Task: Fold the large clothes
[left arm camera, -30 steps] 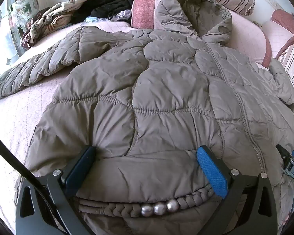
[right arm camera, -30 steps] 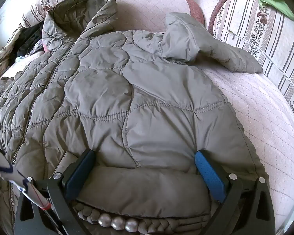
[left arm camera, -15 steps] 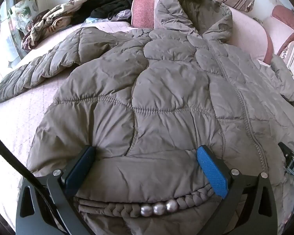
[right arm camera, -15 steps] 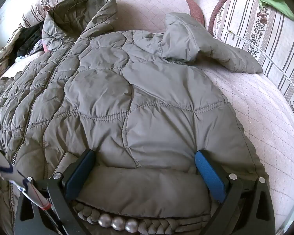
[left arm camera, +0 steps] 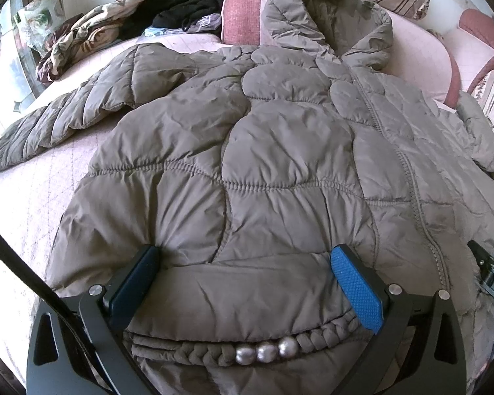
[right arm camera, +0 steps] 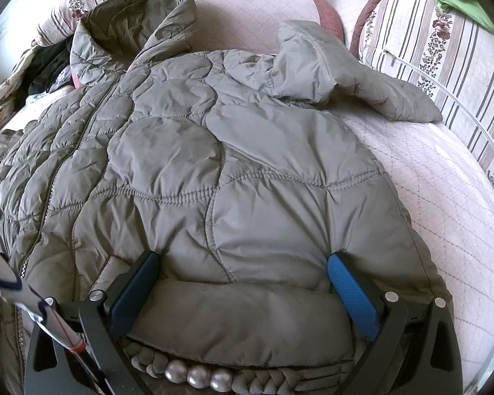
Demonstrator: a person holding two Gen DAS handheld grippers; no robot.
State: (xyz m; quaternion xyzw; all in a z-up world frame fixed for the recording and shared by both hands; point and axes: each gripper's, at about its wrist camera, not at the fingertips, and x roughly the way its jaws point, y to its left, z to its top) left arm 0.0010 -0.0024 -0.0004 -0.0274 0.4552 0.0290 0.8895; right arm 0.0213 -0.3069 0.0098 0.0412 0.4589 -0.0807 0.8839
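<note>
- While my left claw (left arm camera: 243, 283) and right claw (right arm camera: 240, 288) both gape wide over the hem, the olive-grey quilted puffer coat (left arm camera: 280, 151) lies flat ahead on the pink quilted sofa (right arm camera: 444, 197).
- Nothing gripped yet.
- Best practice: pinch both hem corners evenly, lift together toward the hood.

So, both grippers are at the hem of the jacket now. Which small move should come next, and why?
Probably close both on the hem. The left gripper and right gripper stand open, fingers astride the jacket hem, which lies flat on the sofa, not yet pinched.
</note>
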